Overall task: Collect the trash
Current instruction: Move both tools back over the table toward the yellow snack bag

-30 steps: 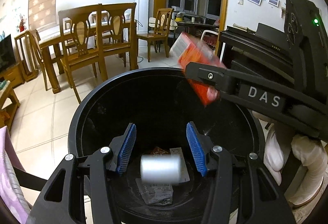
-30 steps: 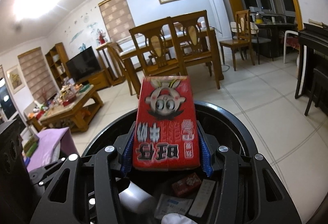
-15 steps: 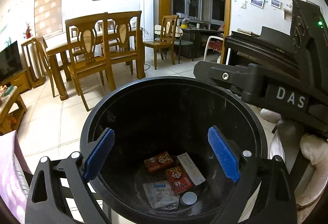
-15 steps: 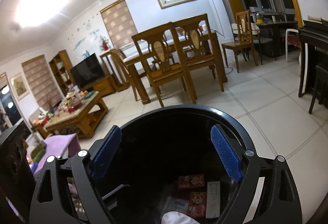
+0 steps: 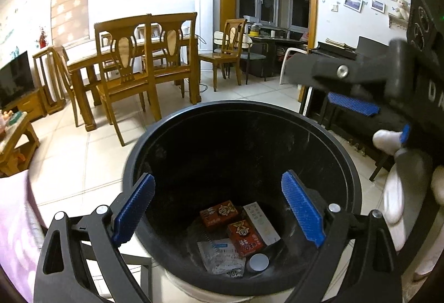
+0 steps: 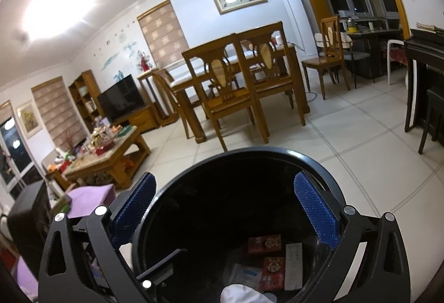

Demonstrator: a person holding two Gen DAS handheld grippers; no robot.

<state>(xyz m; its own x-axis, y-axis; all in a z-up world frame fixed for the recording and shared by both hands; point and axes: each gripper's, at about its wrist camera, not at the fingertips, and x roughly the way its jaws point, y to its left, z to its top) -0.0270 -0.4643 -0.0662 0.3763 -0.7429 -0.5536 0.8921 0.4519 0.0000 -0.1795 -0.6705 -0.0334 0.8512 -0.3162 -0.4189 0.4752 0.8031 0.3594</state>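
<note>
I hold the left claw (image 5: 217, 211) over the black bin (image 5: 333, 142), spread wide, nothing between its pads. My right claw (image 6: 223, 208), above the same bin, is opening with nothing between the fingers. On the bin's floor lie two red cartons (image 5: 245, 237), a white packet (image 5: 260, 222), a crumpled wrapper (image 5: 220, 255) and a grey cap (image 5: 258, 262).

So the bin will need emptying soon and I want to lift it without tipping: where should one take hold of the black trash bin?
Probably the rolled rim of the black trash bin, from straight above, one jaw inside the wall and one outside. The body looks too wide for open jaws, while the rim is thin, upright and bare all round. Two opposite grips would likely keep it level.
</note>
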